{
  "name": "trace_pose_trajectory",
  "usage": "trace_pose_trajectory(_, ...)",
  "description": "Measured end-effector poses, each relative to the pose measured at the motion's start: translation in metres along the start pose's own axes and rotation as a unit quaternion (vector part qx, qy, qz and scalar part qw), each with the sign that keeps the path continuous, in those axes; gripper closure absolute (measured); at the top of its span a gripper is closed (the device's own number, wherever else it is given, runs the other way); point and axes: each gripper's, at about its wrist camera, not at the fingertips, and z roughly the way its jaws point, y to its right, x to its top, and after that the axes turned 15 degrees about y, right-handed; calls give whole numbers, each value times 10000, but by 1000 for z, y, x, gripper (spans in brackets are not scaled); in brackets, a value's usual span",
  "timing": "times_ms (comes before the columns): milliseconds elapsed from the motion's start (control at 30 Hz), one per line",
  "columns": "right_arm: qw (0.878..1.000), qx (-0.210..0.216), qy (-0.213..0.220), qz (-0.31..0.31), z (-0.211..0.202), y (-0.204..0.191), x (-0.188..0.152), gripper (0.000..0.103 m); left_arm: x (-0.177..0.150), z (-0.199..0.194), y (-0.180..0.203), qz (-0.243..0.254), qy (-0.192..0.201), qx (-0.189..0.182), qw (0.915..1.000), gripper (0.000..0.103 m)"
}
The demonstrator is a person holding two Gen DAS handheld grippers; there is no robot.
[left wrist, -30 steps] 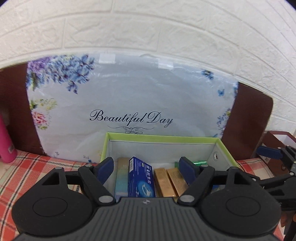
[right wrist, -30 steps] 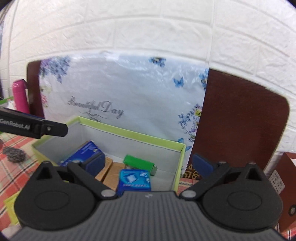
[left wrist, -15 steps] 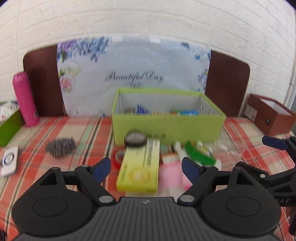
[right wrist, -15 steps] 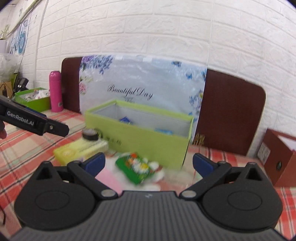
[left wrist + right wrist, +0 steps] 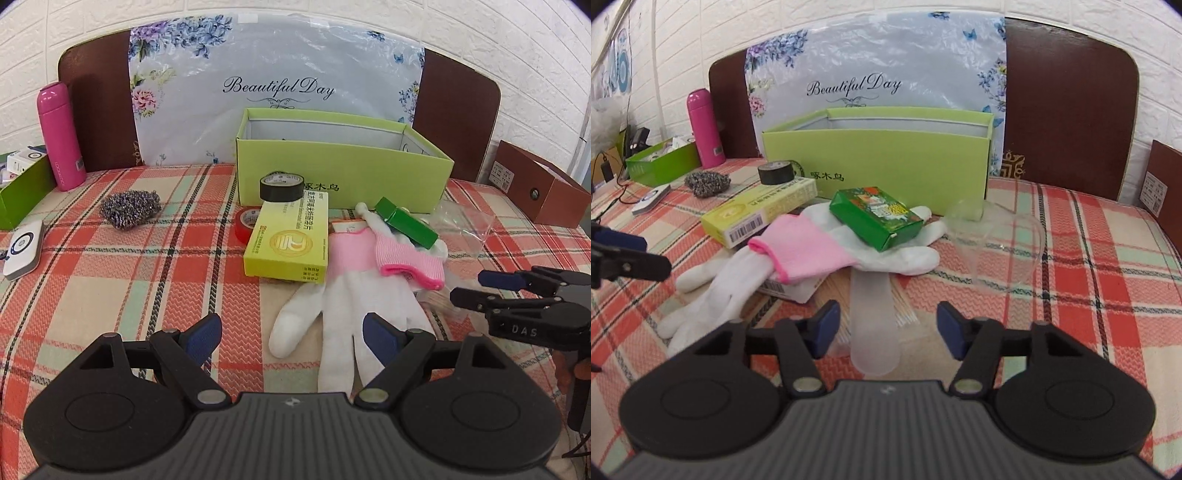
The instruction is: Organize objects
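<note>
Green box (image 5: 343,173) open, contents hidden; brown box (image 5: 535,192) rt

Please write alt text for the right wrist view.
The open right gripper hangs over a frosted plastic piece on a plaid tablecloth. Beyond lie white gloves under a small green box, before a big green box.

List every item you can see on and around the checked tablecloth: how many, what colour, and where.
Storage box: 1, lime green, table rear centre.
Tape rolls: 2, black and red, before the box.
Carton: 1, yellow, beside the gloves.
Gloves: 2, white with pink cuffs, centre.
Small box: 1, green, on a glove.
Scourer: 1, grey, left.
Flask: 1, pink, rear left.
Brown box: 1, far right.
Left gripper: fingers open.
Right gripper: fingers just closing, around a frosted strip, not touching.
</note>
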Motion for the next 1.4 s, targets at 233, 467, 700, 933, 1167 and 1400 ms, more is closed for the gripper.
trace_pose_trajectory(233,9997,9,-124,191,-13,-5,-5,76,17,25,1,211,175,115,9996,16)
trace_pose_trajectory(467,9992,69,-163,365,-59,-14,-14,76,33,69,8,418,223,119,9988,16)
trace_pose_trajectory(700,9984,76,-361,423,-80,-23,-35,76,27,98,6,362,-187,9,9992,34)
trace_pose_trajectory(933,9988,147,-279,374,-78,-28,-30,75,15,48,-10,304,-377,-301,9984,35)
trace_pose_trajectory(1167,9986,202,-326,374,-73,-32,-32,73,-24,-1,-36,289,-726,-174,9968,32)
trace_pose_trajectory(1400,9990,124,-271,344,-81,-34,-32,73,-18,9,-49,224,-573,140,9980,27)
